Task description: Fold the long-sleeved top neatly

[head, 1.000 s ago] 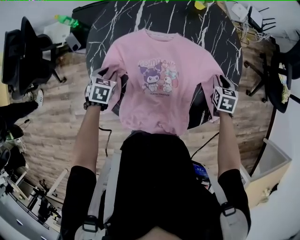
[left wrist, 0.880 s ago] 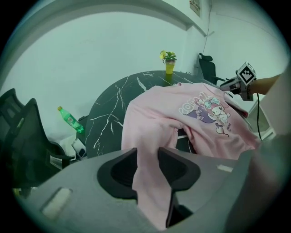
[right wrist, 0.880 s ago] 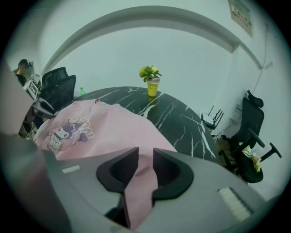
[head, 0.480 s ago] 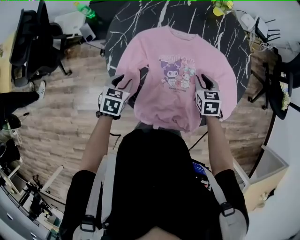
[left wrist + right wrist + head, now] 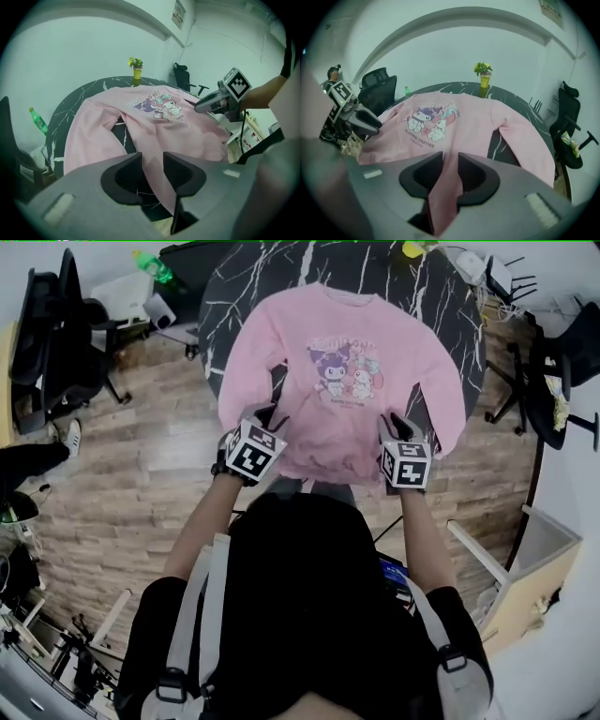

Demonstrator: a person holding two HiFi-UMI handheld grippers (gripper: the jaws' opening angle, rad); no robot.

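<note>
The pink top (image 5: 339, 343) lies print-up on the dark round table (image 5: 450, 306), with its hem at the near edge. The left gripper (image 5: 260, 415) and the right gripper (image 5: 395, 423) each pinch a strip of its cloth near the hem. For a clean fold, both should probably travel together, keeping the cloth taut and the edges parallel.
</note>
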